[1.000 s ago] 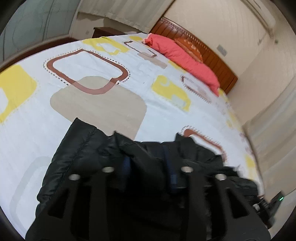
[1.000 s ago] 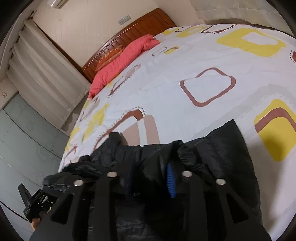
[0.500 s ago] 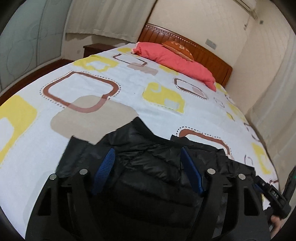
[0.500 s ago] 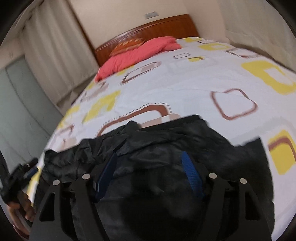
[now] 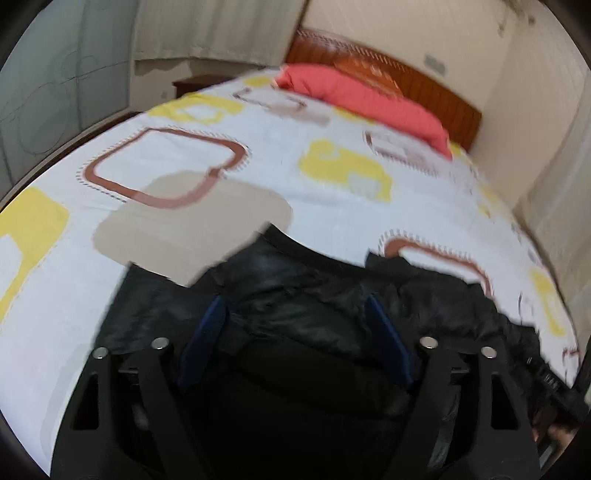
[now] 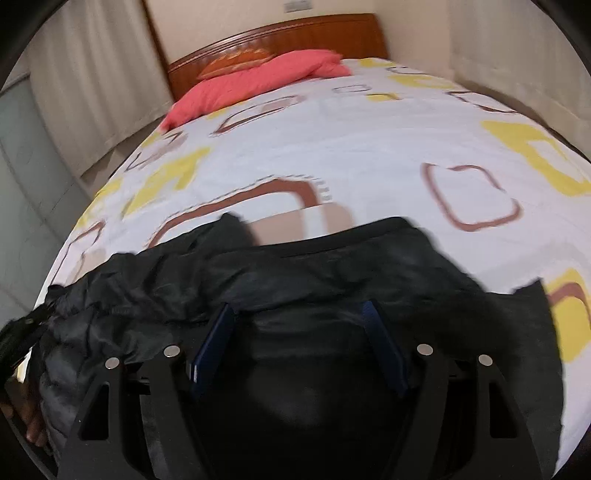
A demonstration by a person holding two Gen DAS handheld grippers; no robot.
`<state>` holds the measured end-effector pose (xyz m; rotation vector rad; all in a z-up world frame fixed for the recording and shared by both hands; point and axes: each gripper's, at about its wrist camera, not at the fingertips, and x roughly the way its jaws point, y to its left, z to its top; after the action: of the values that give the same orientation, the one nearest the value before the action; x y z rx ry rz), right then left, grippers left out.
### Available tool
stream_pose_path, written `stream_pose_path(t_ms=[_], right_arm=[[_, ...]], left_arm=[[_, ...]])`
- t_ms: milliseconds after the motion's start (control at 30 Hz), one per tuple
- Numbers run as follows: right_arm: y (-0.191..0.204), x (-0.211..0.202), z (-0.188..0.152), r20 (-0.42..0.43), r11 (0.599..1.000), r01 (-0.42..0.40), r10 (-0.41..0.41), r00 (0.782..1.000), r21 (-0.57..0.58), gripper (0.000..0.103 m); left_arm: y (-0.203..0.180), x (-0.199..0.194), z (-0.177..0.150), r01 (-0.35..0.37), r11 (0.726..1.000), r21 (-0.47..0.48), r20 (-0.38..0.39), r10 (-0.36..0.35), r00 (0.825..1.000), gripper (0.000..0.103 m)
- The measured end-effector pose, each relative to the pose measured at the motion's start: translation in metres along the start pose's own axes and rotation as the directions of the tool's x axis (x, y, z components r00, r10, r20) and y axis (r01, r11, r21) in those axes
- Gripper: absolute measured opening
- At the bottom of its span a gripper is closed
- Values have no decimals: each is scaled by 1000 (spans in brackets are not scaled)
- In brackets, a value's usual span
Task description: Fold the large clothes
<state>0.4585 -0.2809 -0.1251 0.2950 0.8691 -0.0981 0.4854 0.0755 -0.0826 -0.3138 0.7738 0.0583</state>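
Jacket (image 5: 303,306), black and puffy, fills the lower centre of both wrist views, crumpled on the patterned bedsheet (image 5: 184,110). A second ago both claws were clenched on its fabric; now the left gripper (image 5: 295,332) and right gripper (image 6: 301,338) stand spread wide, blue fingers (image 6: 218,339) apart over the cloth, gripping nothing. The red pillow (image 6: 255,85) lies at the top by the wooden headboard (image 6: 314,33).
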Motion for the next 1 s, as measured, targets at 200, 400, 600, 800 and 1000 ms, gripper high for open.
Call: stream_pose_path(t_ms=[200, 400, 600, 800, 1000], right_arm=[[-6, 0, 1, -38, 1000, -30, 31, 999, 5, 71], [-38, -62, -17, 11, 994, -54, 53, 999, 91, 72], [-85, -127, -56, 66, 989, 25, -36, 997, 149, 72], [-135, -157, -126, 32, 944, -19, 9, 999, 328, 72], [-134, -149, -174, 7, 879, -141, 155, 988, 455, 72]], left_arm=[[10, 13, 5, -4, 999, -32, -95, 1, 995, 80], [52, -50, -11, 59, 985, -164, -48, -68, 997, 86], [111, -108, -71, 12, 945, -327, -37, -25, 999, 87], [153, -138, -150, 73, 843, -533, -65, -127, 990, 90], [141, -152, -178, 162, 808, -567, -25, -214, 977, 91]])
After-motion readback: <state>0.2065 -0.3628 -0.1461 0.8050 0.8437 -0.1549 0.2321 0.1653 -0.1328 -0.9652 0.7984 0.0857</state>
